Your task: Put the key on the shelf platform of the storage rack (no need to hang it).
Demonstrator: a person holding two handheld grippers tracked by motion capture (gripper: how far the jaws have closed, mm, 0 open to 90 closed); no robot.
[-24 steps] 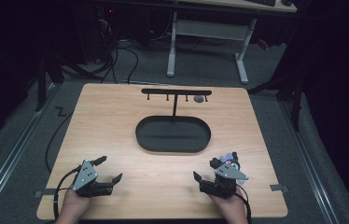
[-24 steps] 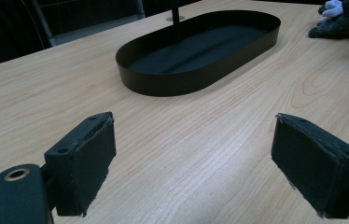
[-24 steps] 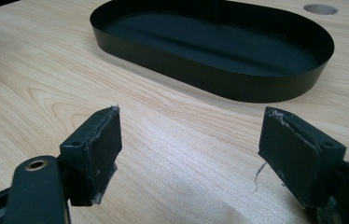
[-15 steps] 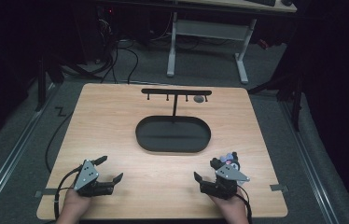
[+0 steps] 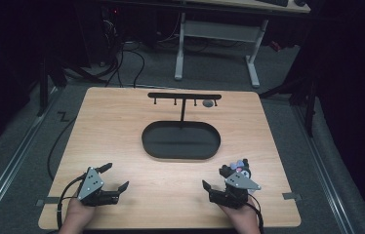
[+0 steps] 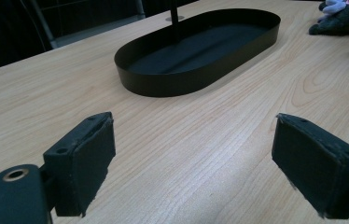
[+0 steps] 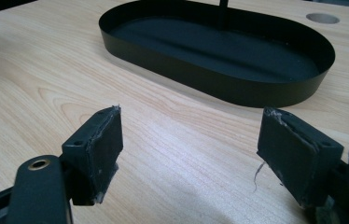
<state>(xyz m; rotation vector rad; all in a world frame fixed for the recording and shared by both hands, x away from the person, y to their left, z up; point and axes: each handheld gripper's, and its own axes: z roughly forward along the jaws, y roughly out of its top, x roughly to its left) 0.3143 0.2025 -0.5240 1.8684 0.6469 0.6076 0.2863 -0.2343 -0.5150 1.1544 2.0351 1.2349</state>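
Grey soft toy (image 5: 240,165), with pale purple and white bits on it, lies on the worktop (image 5: 122,126) at about 4 o'clock from the black oval tray (image 5: 180,156), just beside the right claw (image 5: 215,179) and on that claw's outer side; whether it touches the claw I cannot tell. The right claw rests low at 5 o'clock from the tray with its jaws spread wide and nothing between them, aimed at the tray's near wall and not at the toy. The left claw (image 5: 114,176) sits at 8 o'clock from the tray, jaws likewise wide apart and holding nothing, well apart from the toy. A black T-shaped rack (image 5: 184,96) with small hooks stands from the tray's 12 o'clock end. The step in hand looks like picking up the toy, and the right claw seems the natural one for it. To do that well, the hand would need to swing the jaws round toward 2 o'clock until the toy sits squarely between the pads, come down low over the worktop, and close gently on the body of the toy, not on a loose ear or tuft, since soft stuff squashes and can slip out. The left claw is best kept clear at its own side so the cables do not cross.
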